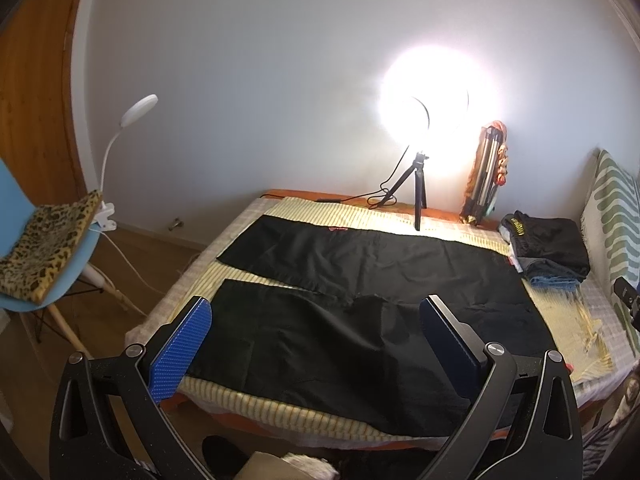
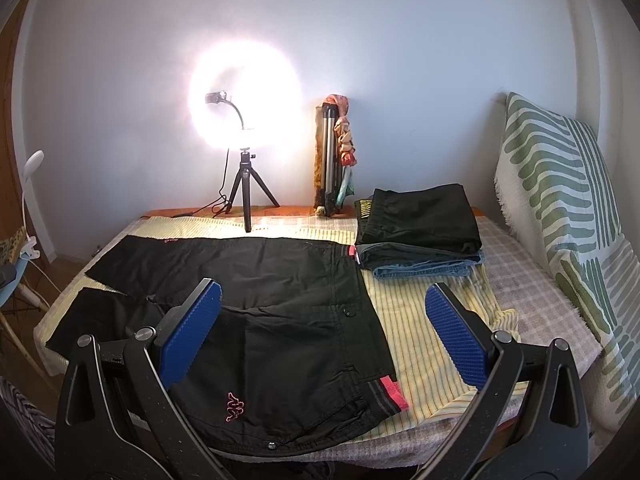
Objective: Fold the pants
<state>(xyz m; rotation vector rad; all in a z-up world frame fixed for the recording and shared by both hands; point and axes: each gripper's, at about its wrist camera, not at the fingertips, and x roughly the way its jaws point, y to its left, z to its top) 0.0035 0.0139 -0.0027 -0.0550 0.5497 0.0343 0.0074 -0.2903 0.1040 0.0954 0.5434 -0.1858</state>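
Both hand-held grippers (image 1: 316, 328) (image 2: 323, 318) — above pants (image 2: 256, 280)

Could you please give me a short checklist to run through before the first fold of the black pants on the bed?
1. Black pants spread flat, both legs apart: ok.
2. Left tongs open and empty, above the near leg: ok.
3. Right tongs open and empty, above the waistband end: ok.
4. Stack of folded clothes clear of the pants: not ok, it sits right at the waistband's far corner.
5. Ring light tripod off the fabric: ok.
6. Near leg smooth: cannot tell, the fabric is too dark.
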